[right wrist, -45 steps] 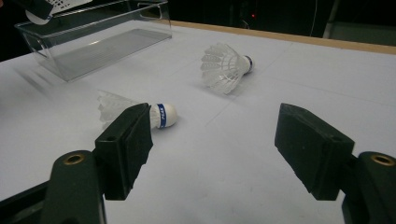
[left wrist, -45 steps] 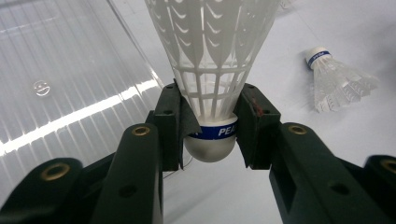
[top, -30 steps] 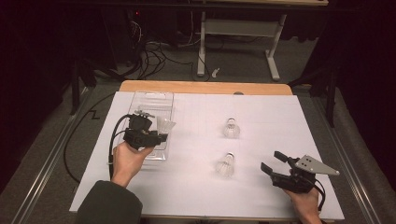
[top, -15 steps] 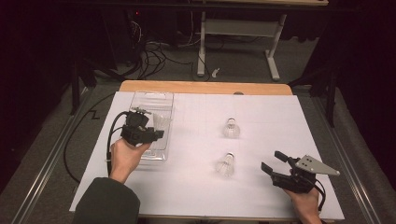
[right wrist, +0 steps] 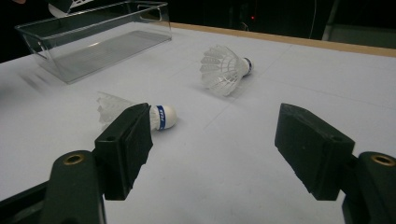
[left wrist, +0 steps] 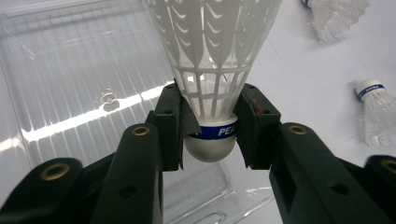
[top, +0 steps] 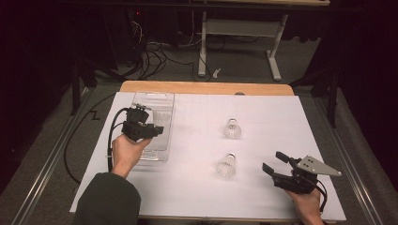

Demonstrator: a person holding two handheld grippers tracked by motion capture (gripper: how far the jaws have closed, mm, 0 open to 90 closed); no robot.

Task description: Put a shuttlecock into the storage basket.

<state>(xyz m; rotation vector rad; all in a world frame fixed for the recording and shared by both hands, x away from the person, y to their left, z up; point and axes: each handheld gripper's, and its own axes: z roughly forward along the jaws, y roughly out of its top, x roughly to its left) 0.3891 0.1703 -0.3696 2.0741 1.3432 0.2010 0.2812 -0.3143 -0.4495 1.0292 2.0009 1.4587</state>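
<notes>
Left gripper view has the left claw clamped on a shuttlecock at its cork, skirt pointing away, over the clear bin. Against the high view a second back, that hand has crept slightly toward the bin's far end at 12 o'clock, so the drop looks close. Right claw stays wide and empty at 4 o'clock. Two loose shuttlecocks lie mid-tabletop; nothing blocks the bin.
</notes>
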